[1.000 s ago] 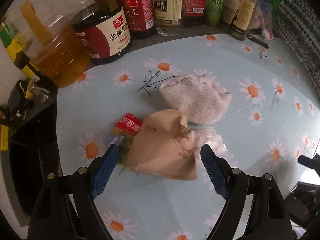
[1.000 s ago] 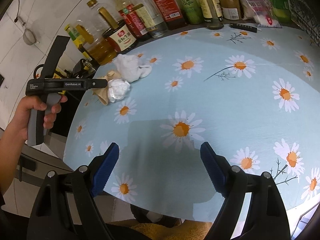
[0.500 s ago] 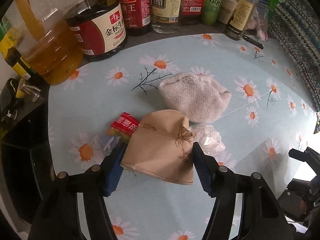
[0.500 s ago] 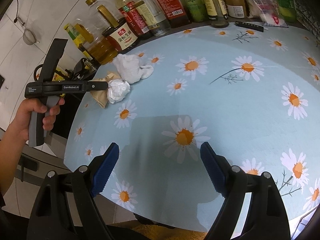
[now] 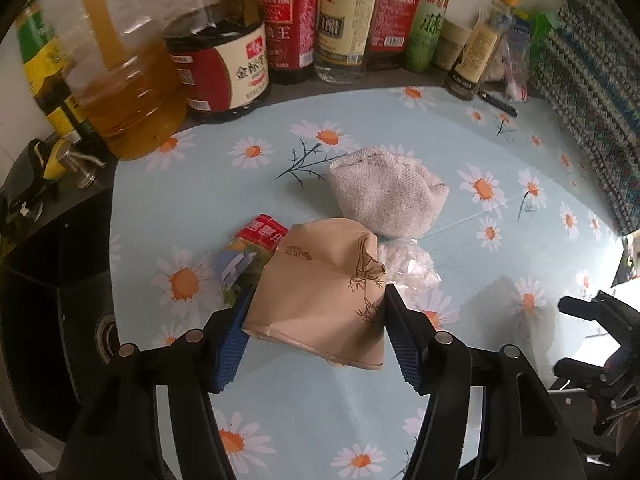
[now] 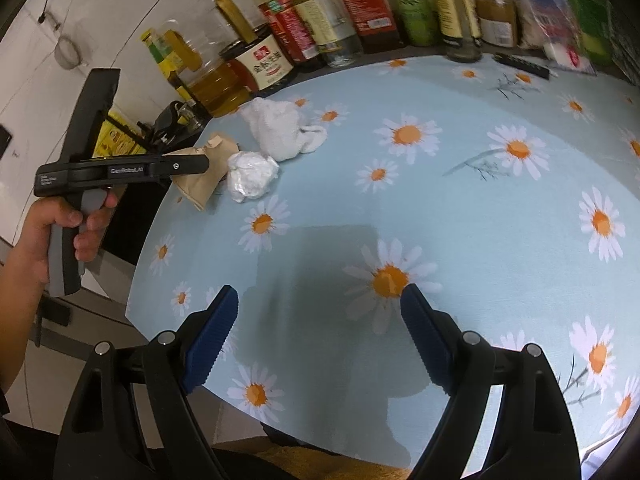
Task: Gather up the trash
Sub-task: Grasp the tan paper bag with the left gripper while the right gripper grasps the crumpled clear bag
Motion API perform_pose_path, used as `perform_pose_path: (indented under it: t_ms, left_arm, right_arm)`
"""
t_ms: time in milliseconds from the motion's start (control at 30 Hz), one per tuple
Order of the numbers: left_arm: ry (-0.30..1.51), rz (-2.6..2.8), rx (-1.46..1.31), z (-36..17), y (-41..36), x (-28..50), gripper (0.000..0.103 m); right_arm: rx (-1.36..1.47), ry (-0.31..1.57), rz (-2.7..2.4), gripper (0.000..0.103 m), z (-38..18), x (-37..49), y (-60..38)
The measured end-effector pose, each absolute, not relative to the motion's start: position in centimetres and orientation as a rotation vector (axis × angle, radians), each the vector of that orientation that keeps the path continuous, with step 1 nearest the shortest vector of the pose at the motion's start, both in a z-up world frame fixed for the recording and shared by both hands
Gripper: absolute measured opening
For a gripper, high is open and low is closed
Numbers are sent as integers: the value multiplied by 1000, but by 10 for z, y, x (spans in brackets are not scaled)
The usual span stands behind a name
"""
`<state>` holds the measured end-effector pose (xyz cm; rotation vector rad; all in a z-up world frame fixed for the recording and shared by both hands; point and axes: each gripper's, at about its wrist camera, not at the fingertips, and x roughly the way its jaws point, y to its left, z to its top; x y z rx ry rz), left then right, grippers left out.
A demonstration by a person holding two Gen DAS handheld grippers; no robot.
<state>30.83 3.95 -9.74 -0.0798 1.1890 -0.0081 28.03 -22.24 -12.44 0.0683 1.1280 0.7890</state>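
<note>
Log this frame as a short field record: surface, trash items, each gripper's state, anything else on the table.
surface: round table with daisy-print cover
left gripper: shut on tan paper bag
right gripper: open, holding nothing, above bare cover
trash beside bag: red snack wrapper, crumpled clear plastic
nearby: white cloth
background: row of sauce bottles, oil jug

Dim indoor light, soft shadows on the tablecloth point(image 6: 460, 208), glare at its right edge, fisheye bending, bottles point(image 5: 340, 20) slightly blurred
</note>
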Motion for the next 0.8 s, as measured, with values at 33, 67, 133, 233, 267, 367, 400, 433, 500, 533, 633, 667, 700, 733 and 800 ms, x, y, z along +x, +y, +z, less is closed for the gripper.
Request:
perform_pose_path:
  t_ms: [33, 67, 133, 233, 267, 367, 400, 433, 500, 533, 633, 667, 700, 733, 800]
  left_arm:
    - [1177, -6, -93, -94, 41, 303, 61]
    - [1167, -2, -104, -92, 42, 299, 61]
    - [1145, 6, -127, -86, 44, 288, 61]
    - [1111, 25, -161, -78, 47, 271, 61]
    - [1103, 31, -170, -76, 47, 265, 61]
    - [1077, 57, -211, -68, 50, 243, 61]
    - [1071, 63, -225, -66, 52, 235, 61]
    - [1062, 72, -234, -64, 52, 227, 61]
    - [1050, 91, -255, -60, 54, 214, 61]
    - [1044, 98, -266, -58, 54, 209, 61]
    - [1023, 131, -294, -51, 54, 190, 61]
    - [1013, 138, -309, -49, 53, 183, 61]
    - [1007, 143, -322, -48, 53, 178, 61]
    - [1002, 150, -335, -47, 52, 174, 61]
    - [991, 162, -364, -46, 50, 162, 61]
  right_arm:
    - [59, 1124, 798, 83, -123, 282, -218]
    - [48, 1122, 807, 83, -121, 283, -214]
    - [25, 1115, 834, 83, -118, 287, -202]
    - [-13, 1103, 870, 83, -114, 293, -181]
    - [-12, 1104, 881, 83, -114, 296, -175]
    - [-27, 1107, 914, 83, -115, 306, -156]
    - [-34, 1105, 929, 83, -116, 310, -148]
    - [-46, 1106, 939, 83, -117, 314, -140]
    - [-65, 1113, 949, 83, -121, 320, -127]
    - [-78, 1119, 953, 83, -123, 324, -120]
    - [-94, 1124, 941, 83, -127, 332, -105]
    - [-92, 1128, 947, 83, -128, 334, -100]
    - [-95, 1134, 945, 83, -130, 337, -96]
    - [-98, 1139, 942, 82, -132, 339, -91]
    - [-104, 1152, 940, 82, -137, 345, -82]
